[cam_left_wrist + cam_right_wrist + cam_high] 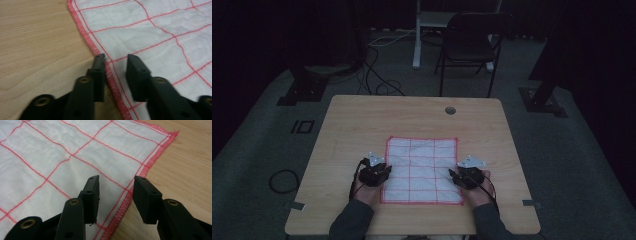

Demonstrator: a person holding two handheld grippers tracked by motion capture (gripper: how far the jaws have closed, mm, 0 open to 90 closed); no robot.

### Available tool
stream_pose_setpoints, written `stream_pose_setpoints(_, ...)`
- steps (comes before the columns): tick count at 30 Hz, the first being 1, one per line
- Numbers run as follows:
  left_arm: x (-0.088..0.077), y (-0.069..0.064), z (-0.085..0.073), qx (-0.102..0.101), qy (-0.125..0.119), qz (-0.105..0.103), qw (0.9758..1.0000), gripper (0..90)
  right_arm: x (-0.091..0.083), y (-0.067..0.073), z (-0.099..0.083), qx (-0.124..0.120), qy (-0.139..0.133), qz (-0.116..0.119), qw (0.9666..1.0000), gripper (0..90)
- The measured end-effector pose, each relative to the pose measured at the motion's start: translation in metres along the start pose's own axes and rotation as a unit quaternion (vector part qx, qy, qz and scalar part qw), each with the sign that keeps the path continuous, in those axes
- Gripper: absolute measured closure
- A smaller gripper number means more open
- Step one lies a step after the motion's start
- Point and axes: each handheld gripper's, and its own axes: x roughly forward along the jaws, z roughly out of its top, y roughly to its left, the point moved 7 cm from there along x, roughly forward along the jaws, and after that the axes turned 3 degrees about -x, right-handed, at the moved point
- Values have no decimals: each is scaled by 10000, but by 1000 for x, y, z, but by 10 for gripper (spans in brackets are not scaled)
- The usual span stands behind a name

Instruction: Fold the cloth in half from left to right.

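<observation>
A white cloth (422,170) with a red grid and red stitched hem lies flat on the near half of the wooden table (362,115). My left gripper (378,169) rests at the cloth's left edge. In the left gripper view its jaws (115,56) stand apart astride the hem, one on bare wood, one over the cloth (150,32). My right gripper (467,174) sits at the right edge. In the right gripper view its jaws (116,178) are also apart, straddling the red hem of the cloth (62,157). Neither pair presses on the fabric.
A round cable hole (450,110) is in the table's far side. Behind the table stand a black folding chair (469,45) and a white desk leg (416,35). Cables (377,80) trail over the dark floor.
</observation>
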Motion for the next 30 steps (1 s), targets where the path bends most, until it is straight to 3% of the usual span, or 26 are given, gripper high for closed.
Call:
stream_pose_setpoints(3, -1, -1, -1, -5, 7, -108, 9999, 844, 0, 0, 0, 9, 2, 13, 10000, 569)
stream_pose_setpoints(7, -2, 3, -2, -50, 59, -316, 9995, 870, -2, 2, 1, -4, -49, 11, 10000, 570)
stream_pose_setpoints(13, -6, 13, -3, -33, 118, -301, 9995, 872, 0, 2, -1, 24, 13, 11, 10000, 573)
stream_pose_setpoints(17, -8, 22, -3, -152, 144, -216, 9995, 877, 1, 2, -1, 17, 32, 23, 10000, 576)
stream_pose_setpoints(21, -8, 22, -3, -276, 124, -314, 9991, 883, 2, 2, -2, 14, 68, 38, 10000, 576)
stream_pose_setpoints(30, -16, 16, 9, -367, -218, -616, 9972, 884, 4, 3, -3, 30, 97, 85, 9999, 574)
